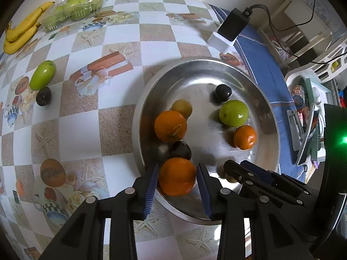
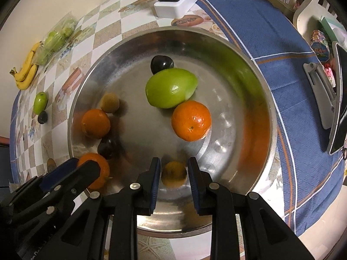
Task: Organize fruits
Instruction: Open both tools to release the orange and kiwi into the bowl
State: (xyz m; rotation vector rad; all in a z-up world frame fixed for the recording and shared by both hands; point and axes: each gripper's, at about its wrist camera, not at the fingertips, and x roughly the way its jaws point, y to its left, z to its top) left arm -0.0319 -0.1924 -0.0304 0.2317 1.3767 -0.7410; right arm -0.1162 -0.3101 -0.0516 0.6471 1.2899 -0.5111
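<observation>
The left gripper [image 1: 177, 176] points steeply down over the near rim of a wide, shallow, round steel bowl [image 1: 269, 99]. Between its blue pads sits a round orange tangerine [image 1: 176, 176]; the pads stand just beside its sides with a sliver of gap visible, so the jaws are slightly apart and not clamped on it. The right gripper [image 2: 174, 173] hangs just to its right, also pointing down into the bowl, with a small yellowish-brown round fruit [image 2: 174, 174] between its pads; whether the pads press on that fruit cannot be told.

Ahead of the left gripper, inside the bowl, lie a dark purple plum [image 1: 180, 150], a larger orange [image 1: 170, 126] and a small brownish-yellow fruit [image 1: 182, 108]. Farther ahead and to the right lie a green oval fruit [image 1: 233, 113], a small orange mandarin [image 1: 245, 137] touching it, and another dark plum [image 1: 223, 92] beyond.

The bowl rests on a desk [image 1: 86, 130] covered with a checked, patterned cloth. Well to the left of the left gripper, on the desk, lie a green oval fruit [image 1: 42, 75] touching a dark plum [image 1: 43, 96]. Far ahead on the left are two yellow bananas [image 1: 21, 30] beside a clear plastic pack of green fruits [image 1: 74, 8]. Beyond the bowl stands a black box on a white base [image 1: 229, 29].
</observation>
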